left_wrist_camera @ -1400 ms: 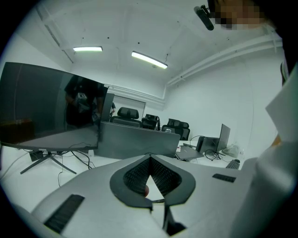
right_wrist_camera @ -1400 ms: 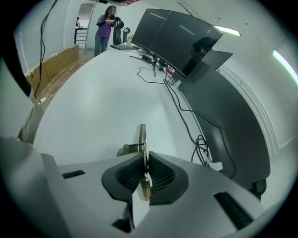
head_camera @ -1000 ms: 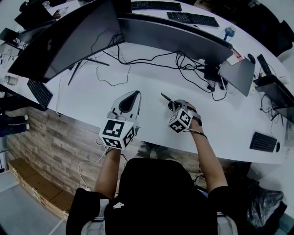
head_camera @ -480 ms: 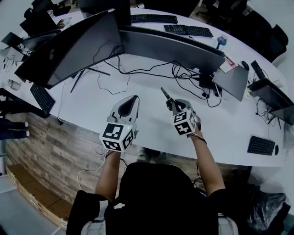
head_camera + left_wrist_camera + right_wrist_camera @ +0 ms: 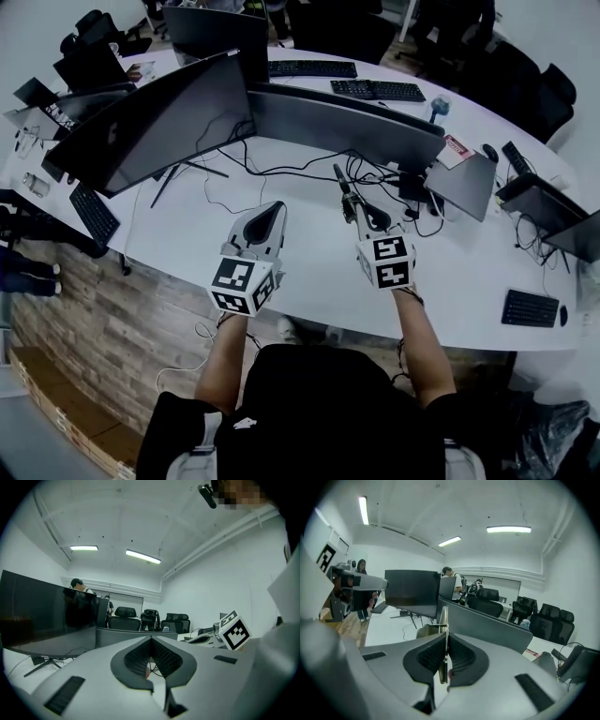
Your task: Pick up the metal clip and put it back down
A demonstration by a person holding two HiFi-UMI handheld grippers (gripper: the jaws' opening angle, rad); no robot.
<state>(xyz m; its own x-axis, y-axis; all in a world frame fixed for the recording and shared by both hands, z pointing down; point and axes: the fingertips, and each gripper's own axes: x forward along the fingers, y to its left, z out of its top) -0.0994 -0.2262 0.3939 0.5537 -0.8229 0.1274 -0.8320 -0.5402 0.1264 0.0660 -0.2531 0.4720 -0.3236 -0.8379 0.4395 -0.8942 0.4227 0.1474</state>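
Observation:
The metal clip (image 5: 343, 184) is a thin silvery strip that sticks out past my right gripper (image 5: 359, 212), which is shut on it and holds it in the air over the white desk (image 5: 309, 253). In the right gripper view the clip (image 5: 444, 616) stands on edge, pinched between the ribbed pads, and the right gripper (image 5: 445, 637) points across the room. My left gripper (image 5: 278, 208) hovers to the left, apart from the clip. Its jaws meet at the tips in the left gripper view, so the left gripper (image 5: 151, 640) is shut with nothing in it.
Dark monitors (image 5: 159, 112) and a long curved screen (image 5: 347, 112) stand just beyond the grippers, with tangled cables (image 5: 375, 173) behind them. Keyboards (image 5: 375, 90), a laptop (image 5: 464, 183) and office chairs (image 5: 543, 620) lie farther off. People stand in the background (image 5: 452, 581).
My right gripper has risen well off the desk with the clip and has rolled, so the clip now points away over the cables. The left gripper has lifted a little.

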